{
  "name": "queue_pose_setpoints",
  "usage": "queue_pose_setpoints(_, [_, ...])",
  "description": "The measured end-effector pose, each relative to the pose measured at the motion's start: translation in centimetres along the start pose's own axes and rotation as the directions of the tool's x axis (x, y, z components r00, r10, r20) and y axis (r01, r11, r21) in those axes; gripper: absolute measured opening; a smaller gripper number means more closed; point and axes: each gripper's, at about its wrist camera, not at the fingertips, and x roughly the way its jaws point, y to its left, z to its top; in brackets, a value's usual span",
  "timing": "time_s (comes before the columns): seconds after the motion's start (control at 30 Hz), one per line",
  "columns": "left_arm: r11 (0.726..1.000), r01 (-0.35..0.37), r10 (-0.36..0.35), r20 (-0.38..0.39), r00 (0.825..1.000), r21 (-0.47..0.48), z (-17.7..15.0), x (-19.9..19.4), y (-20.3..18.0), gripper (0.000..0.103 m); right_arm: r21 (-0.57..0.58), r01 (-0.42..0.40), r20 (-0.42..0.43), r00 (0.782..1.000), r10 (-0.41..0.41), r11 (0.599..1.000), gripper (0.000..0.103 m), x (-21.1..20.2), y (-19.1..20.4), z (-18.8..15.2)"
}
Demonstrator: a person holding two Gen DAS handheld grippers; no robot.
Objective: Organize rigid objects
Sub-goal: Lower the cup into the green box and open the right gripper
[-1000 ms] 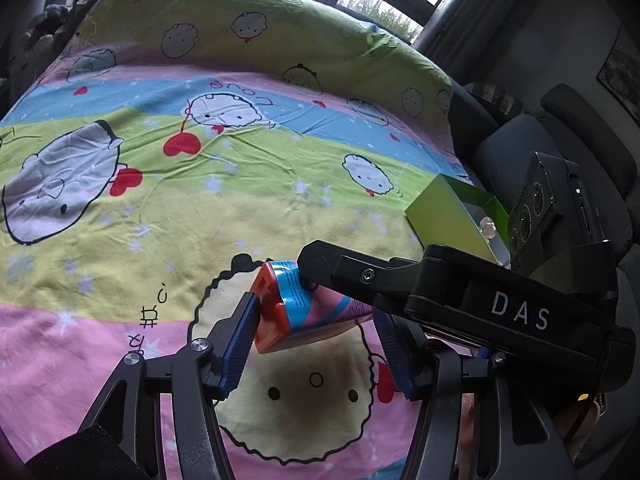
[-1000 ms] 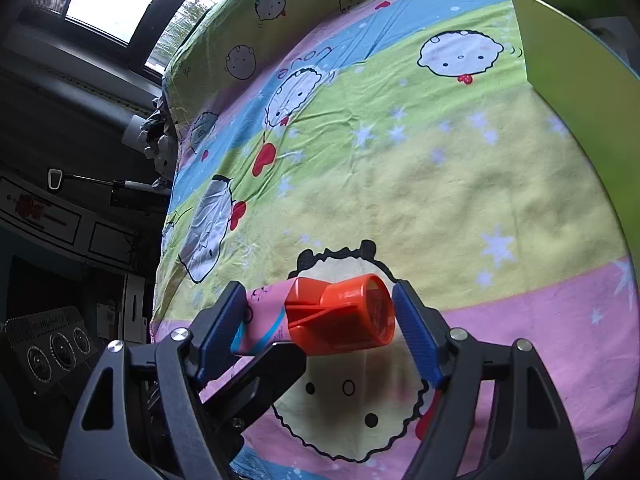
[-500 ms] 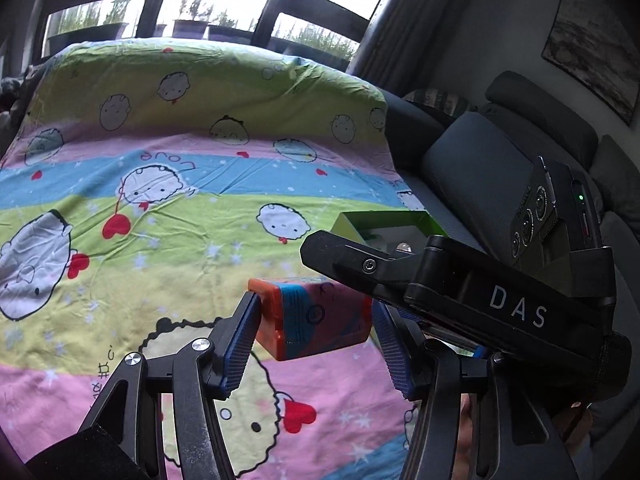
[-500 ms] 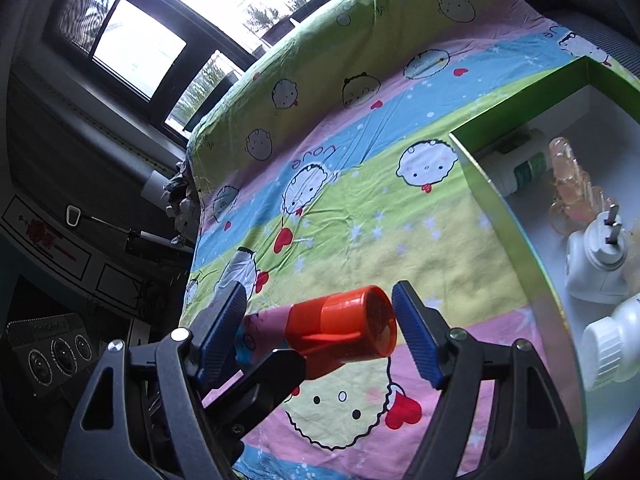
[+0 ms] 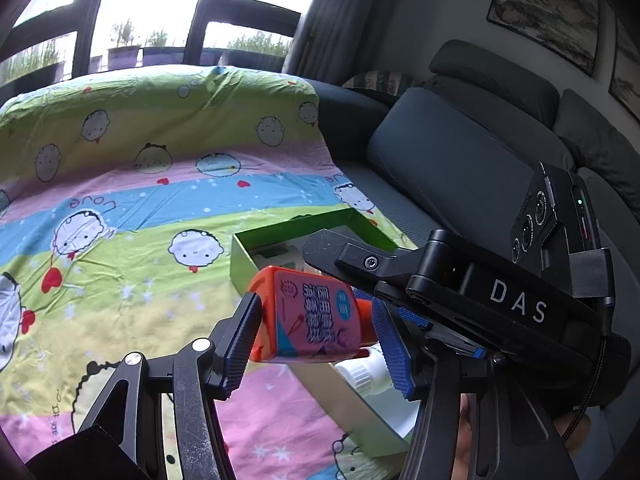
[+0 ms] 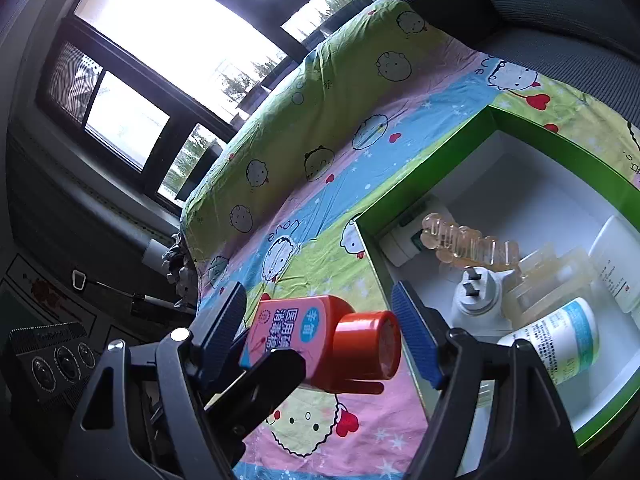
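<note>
You have the bottle in the air above the bed sheet, just beside the near wall of the green box and not yet over its opening.

The right claw spans the bottle end to end, with the orange cap against 1 pad and the base by the other. It looks clenched on the bottle. The left claw also has the bottle between its fingers, and 1 finger crosses under the body in the right wrist view. I cannot tell whether that claw is squeezing or only steadying.

Expect a small, stiff plastic bottle that is light. How full it is does not show. The glossy label and smooth round cap will likely be slick against the pads. An end-to-end hold on a rounded cap could let the bottle swing out, so the flat sides of the body are the safer place to grip.

The box already holds a white bottle, a white plug and a clear ridged clip. Aim for the bare white floor.

Writing that can be read:
- **Bottle label:** pink and blue with Chinese print. 医用 and 消毒 are legible, and the rest I cannot make out.
- **Right claw's housing:** it reads DAS.
- **White bottle:** the print is too small to read.
</note>
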Motion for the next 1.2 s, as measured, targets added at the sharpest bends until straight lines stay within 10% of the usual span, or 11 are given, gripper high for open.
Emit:
queue_pose_setpoints(0.1, [0.988,0.151,-0.151,-0.065,0.986,-0.017,0.1,1.3,-1.1,0.046,0.047,-0.103,-0.018,0.994,0.104,0.994,0.069,-0.5,-1.2,0.3])
queue_pose_setpoints(0.2, [0.984,0.173,-0.17,-0.068,0.983,0.038,-0.1,3.2,-2.6,0.038,0.022,0.079,0.068,0.994,-0.08,0.997,0.067,-1.5,-1.3,0.5])
queue_pose_setpoints(0.33, [0.975,0.214,-0.22,-0.147,0.964,-0.054,-0.2,7.0,-2.6,0.038,0.185,0.046,0.034,0.998,-0.053,0.982,0.065,-0.3,-5.2,1.1])
queue_pose_setpoints(1.2, [0.992,0.127,-0.129,-0.161,0.979,-0.02,-0.2,5.6,-4.2,0.042,0.133,0.207,0.096,0.971,-0.221,0.969,0.074,-4.1,-5.1,1.3])
